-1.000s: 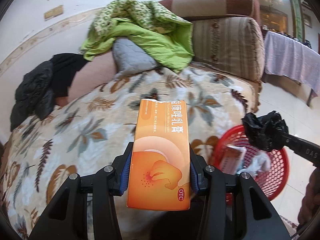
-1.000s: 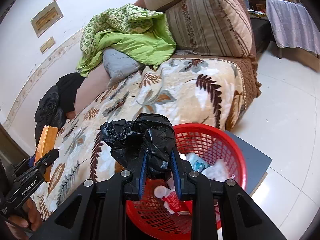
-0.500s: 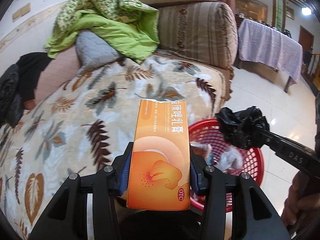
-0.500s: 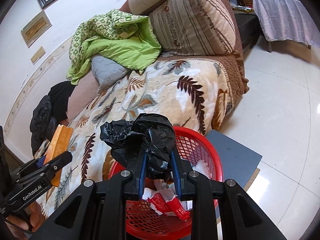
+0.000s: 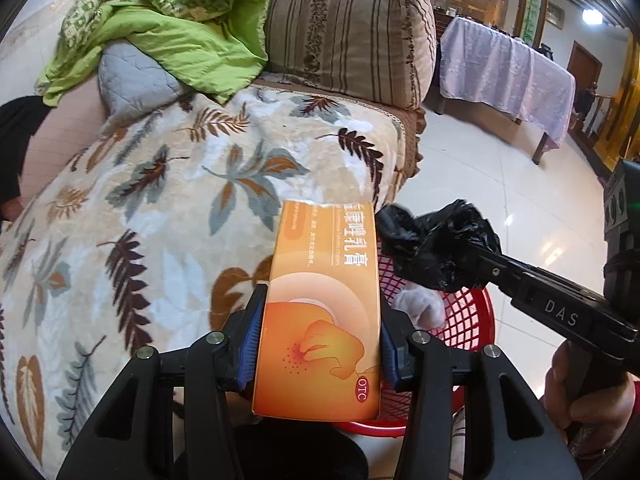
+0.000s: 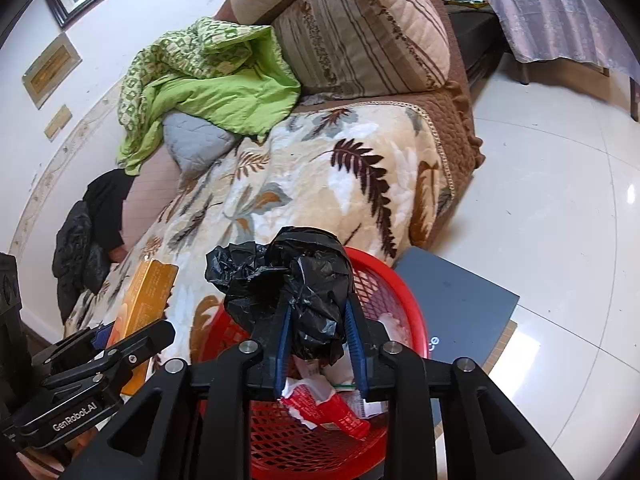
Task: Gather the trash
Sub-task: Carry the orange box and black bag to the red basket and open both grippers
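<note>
My left gripper point(image 5: 320, 316) is shut on an orange medicine box point(image 5: 320, 304), held upright over the near rim of a red mesh basket point(image 5: 468, 320). My right gripper point(image 6: 318, 320) is shut on a crumpled black plastic bag point(image 6: 296, 276), held above the basket point(image 6: 384, 284). The bag point(image 5: 436, 248) also shows in the left wrist view, just right of the box. The box point(image 6: 144, 296) and left gripper point(image 6: 116, 340) show at the lower left of the right wrist view. White tissue point(image 5: 420, 304) and a red wrapper point(image 6: 332, 412) lie in the basket.
The basket stands on a dark grey slab point(image 6: 460, 308) on the glossy tile floor point(image 6: 560, 200), beside a sofa with a leaf-patterned blanket point(image 5: 180, 200). A green quilt point(image 5: 172, 28), a striped cushion point(image 5: 352, 36) and black clothes point(image 6: 92, 232) lie on the sofa. A cloth-covered table point(image 5: 508, 68) stands behind.
Both grippers have moved rightward along the sofa toward the basket. The box and the black bag now hang over the basket, still gripped.
</note>
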Tool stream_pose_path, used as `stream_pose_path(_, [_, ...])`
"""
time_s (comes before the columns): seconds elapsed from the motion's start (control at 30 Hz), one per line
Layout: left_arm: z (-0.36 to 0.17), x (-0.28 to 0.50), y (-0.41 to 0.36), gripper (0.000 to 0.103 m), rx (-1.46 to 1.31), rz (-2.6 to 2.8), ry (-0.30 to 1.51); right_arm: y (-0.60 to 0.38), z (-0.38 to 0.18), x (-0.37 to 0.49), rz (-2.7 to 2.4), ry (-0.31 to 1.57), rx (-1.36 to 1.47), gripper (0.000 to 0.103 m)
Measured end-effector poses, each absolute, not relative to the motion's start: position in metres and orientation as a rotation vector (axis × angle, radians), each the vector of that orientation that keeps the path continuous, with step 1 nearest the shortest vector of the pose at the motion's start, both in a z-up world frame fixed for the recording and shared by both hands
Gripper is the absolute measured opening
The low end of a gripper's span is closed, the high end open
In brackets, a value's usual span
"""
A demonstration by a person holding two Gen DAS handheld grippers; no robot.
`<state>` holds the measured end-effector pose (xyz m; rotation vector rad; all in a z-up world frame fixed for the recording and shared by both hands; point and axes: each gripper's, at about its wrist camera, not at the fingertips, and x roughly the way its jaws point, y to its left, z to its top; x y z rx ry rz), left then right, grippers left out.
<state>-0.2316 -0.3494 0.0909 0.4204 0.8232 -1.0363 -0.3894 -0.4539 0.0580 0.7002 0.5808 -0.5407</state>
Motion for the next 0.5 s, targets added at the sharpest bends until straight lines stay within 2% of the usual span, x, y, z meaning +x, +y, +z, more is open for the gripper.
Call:
stream_pose_path(0.1, [0.093,-0.233,-0.347,0.061,0.407,-1.055,0.813,-0.453,0.061,-0.392,-0.557,0.575,0.686,0.054])
stream_pose_path(0.27, [0.098,-0.232,-0.343,0.070,0.385,-1.055,0.798,-0.449,0.069,-0.393,-0.585,0.576,0.664,0.059])
stream_pose_path(0.33, [0.100,-0.231,-0.336,0.073,0.380,-1.038,0.785,-0.446,0.073,-0.393,-0.612,0.578,0.643,0.069])
stream_pose_path(0.43, [0.105,-0.227,-0.320,0.082,0.357,-1.008,0.759,-0.436,0.083,-0.393,-0.678,0.585,0.585,0.080])
stream_pose_path(0.5, [0.109,-0.223,-0.307,0.083,0.340,-0.990,0.744,-0.422,0.089,-0.388,-0.762,0.610,0.511,0.086])
